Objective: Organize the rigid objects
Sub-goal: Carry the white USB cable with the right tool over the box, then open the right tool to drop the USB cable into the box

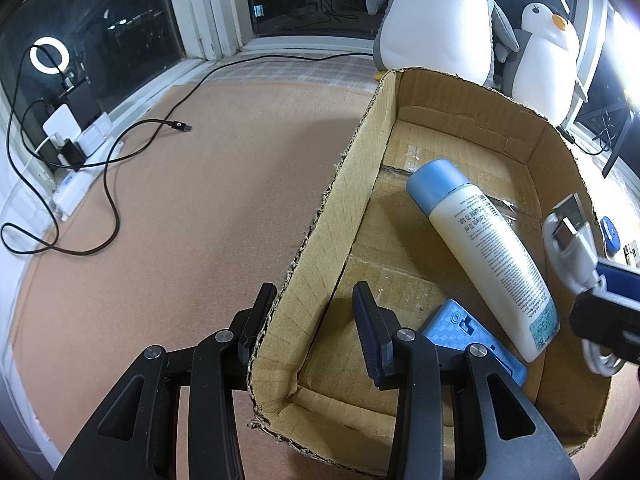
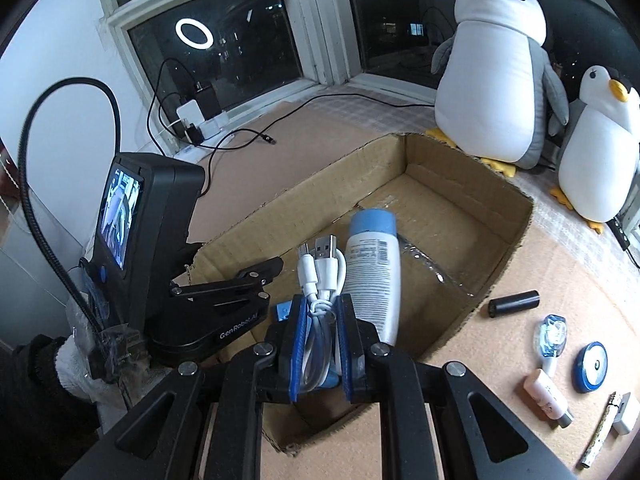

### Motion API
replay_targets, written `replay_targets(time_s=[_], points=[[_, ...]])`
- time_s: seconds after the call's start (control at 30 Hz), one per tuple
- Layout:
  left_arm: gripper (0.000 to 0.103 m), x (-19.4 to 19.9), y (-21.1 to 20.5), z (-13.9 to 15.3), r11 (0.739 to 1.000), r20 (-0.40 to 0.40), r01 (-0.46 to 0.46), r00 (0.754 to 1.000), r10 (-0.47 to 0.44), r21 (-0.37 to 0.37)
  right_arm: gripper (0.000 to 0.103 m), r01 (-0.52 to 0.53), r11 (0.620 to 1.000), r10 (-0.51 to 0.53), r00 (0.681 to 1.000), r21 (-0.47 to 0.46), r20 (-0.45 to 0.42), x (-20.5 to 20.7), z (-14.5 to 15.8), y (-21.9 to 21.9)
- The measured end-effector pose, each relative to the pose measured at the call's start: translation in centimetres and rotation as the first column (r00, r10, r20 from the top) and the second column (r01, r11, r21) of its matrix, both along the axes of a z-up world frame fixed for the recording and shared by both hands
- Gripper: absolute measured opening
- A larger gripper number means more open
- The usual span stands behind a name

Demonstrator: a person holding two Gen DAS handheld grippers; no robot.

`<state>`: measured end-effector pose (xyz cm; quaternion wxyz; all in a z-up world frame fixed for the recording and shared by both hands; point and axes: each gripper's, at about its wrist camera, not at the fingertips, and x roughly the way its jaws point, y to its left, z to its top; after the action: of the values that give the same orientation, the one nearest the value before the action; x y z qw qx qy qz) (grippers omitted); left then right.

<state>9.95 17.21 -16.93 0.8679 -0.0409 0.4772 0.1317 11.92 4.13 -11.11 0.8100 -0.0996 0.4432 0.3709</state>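
The left gripper is spread apart, its fingers straddling the left wall of the cardboard box on the counter. The right gripper is clamped on a coiled white USB cable, held above the box interior. Inside the box lie a lotion bottle with a blue cap and a blue case. A black cylinder and a round blue tin lie on the counter just beside the box.
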Motion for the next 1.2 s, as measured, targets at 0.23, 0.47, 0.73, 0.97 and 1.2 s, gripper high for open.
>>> replay_targets(time_s=[0.23, 0.47, 0.73, 0.97, 1.2], points=[[0.038, -0.1, 0.1, 0.0, 1.0, -0.001, 0.001, 1.0, -0.001, 0.0, 0.013, -0.018, 1.0, 0.018, 1.0, -0.007, -0.006, -0.3, -0.5, 0.8], [0.038, 0.0, 0.0, 0.0, 1.0, 0.0, 0.001, 1.0, -0.001, 0.002, 0.039, -0.011, 1.0, 0.011, 1.0, -0.003, 0.005, -0.3, -0.4, 0.8], [0.038, -0.1, -0.2, 0.0, 1.0, 0.001, 0.001, 1.0, -0.001, 0.002, 0.046, 0.024, 1.0, -0.024, 0.999, 0.012, 0.023, -0.2, 0.4, -0.4], [0.038, -0.1, -0.2, 0.0, 1.0, 0.001, 0.001, 1.0, -0.001, 0.002, 0.049, 0.066, 0.998, -0.066, 0.998, 0.015, 0.024, -0.1, 0.7, -2.2], [0.038, -0.1, -0.2, 0.0, 1.0, 0.002, 0.001, 1.0, -0.001, 0.001, 0.05, 0.171, 0.985, -0.171, 0.985, 0.021, 0.009, 0.2, 0.9, -6.6]])
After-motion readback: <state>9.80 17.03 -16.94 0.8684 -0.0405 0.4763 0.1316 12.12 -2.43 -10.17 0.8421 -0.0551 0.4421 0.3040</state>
